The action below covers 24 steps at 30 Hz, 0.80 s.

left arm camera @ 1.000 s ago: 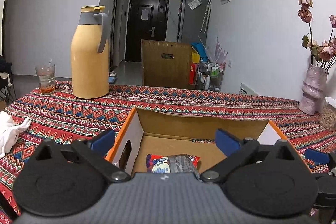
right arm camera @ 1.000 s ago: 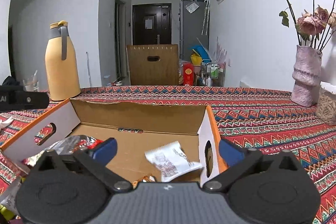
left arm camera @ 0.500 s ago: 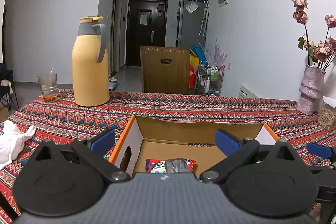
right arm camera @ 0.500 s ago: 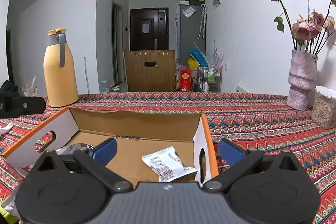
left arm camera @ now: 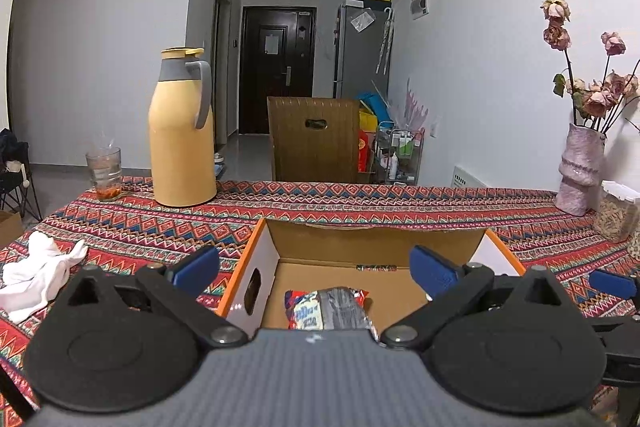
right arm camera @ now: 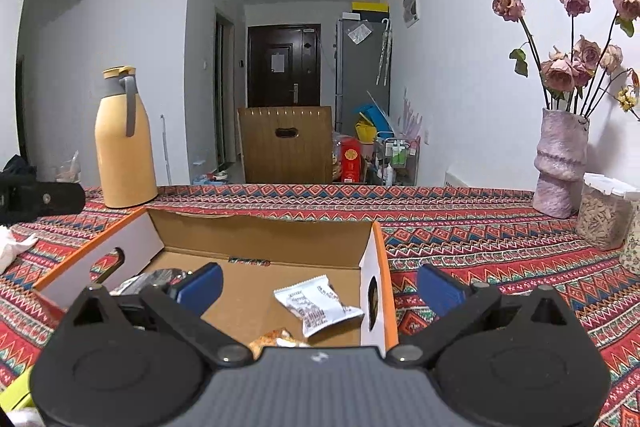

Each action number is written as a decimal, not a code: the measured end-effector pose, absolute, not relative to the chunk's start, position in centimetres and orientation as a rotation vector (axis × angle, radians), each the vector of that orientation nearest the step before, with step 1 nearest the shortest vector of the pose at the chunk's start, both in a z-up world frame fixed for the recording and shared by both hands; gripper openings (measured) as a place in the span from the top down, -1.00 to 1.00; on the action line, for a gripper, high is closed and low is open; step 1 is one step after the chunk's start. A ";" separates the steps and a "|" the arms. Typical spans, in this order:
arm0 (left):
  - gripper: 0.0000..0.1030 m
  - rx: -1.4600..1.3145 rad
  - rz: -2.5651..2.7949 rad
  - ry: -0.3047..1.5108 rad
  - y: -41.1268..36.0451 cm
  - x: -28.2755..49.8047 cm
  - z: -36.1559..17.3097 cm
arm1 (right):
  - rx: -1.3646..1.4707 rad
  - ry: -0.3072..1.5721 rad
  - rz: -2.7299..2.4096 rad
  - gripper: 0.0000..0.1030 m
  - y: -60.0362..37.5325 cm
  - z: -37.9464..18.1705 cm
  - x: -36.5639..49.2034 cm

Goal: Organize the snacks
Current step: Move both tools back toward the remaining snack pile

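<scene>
An open cardboard box (left arm camera: 376, 233) (right arm camera: 260, 231) with orange edges sits on the patterned tablecloth. Inside lie a red, blue and silver snack packet (left arm camera: 326, 309), a white printed packet (right arm camera: 316, 305) and an orange packet (right arm camera: 272, 338) half hidden by the gripper body. My left gripper (left arm camera: 314, 269) is open above the box's near left side, nothing between its blue pads. My right gripper (right arm camera: 318, 285) is open over the box's right end, also holding nothing. The right gripper's blue pad (left arm camera: 612, 285) shows at the left view's right edge.
A yellow thermos (left arm camera: 180, 131) and a glass (left arm camera: 105, 173) stand at the back left. A white cloth (left arm camera: 36, 273) lies at the left. A pink vase of dried roses (right arm camera: 560, 163) and a jar of seeds (right arm camera: 606, 211) stand at the right. A wooden chair back (left arm camera: 314, 143) rises behind the table.
Both grippers have drawn back and risen a little, so the box looks smaller and farther. Both stay open. The packets in the box have not moved.
</scene>
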<state>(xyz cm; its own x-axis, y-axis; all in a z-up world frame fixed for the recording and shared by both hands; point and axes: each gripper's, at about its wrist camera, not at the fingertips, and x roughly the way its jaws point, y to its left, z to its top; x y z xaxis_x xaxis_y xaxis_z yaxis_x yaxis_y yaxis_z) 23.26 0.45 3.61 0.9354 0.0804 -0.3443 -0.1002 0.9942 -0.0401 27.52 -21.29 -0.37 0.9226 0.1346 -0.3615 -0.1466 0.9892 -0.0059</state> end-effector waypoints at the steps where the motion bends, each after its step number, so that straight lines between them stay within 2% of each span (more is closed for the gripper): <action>1: -1.00 -0.056 0.092 0.350 0.4 22.9 3.6 | -0.035 0.369 0.146 -1.00 -21.3 -0.4 27.1; 24: -1.00 -0.036 0.102 0.450 1.2 16.2 0.0 | -0.050 0.448 0.157 -1.00 -23.6 -3.1 19.1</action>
<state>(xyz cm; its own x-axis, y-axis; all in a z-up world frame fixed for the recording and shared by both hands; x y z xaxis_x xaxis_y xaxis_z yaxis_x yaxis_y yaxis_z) 16.15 1.16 0.00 0.8955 0.0906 -0.4358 -0.1063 0.9943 -0.0118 19.11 -23.56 -3.08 0.8894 0.1401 -0.4351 -0.1621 0.9867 -0.0136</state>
